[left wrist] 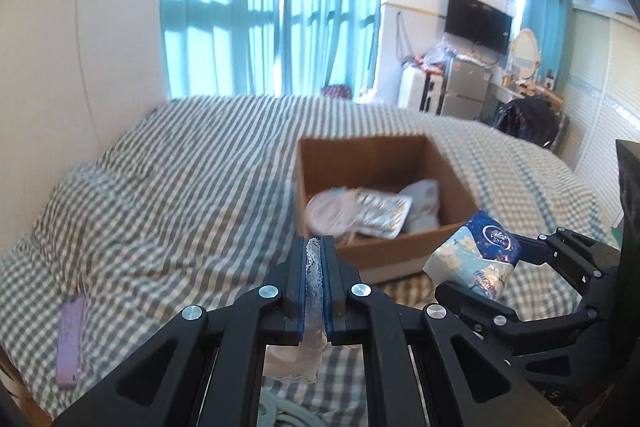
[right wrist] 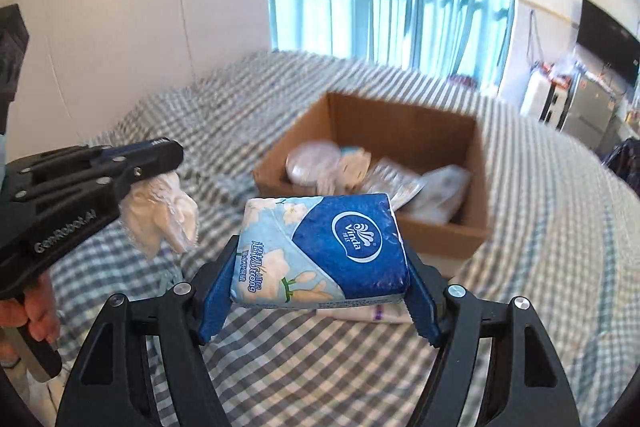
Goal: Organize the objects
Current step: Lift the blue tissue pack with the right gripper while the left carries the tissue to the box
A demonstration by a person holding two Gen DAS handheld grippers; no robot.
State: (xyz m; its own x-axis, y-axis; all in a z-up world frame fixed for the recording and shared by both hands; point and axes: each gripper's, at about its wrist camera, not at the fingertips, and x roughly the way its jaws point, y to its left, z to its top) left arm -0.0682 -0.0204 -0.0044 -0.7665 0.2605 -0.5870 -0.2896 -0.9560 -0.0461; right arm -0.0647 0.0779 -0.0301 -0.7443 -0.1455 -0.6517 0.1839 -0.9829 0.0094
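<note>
Right wrist view shows the right gripper (right wrist: 320, 279) with its fingers clamped on a blue Vinda tissue pack (right wrist: 324, 251), held above the bed (right wrist: 540, 247) just short of the near edge of the cardboard box (right wrist: 440, 227). The left gripper (left wrist: 316, 283) pinches a white lace-edged cloth (left wrist: 314, 267) between nearly closed fingers, also near the box. Several wrapped packets (right wrist: 352, 167) already lie inside, so the sorting looks well along; both held items and a purple flat object (left wrist: 71, 341) at the bed's near-left edge seem left to go
</note>
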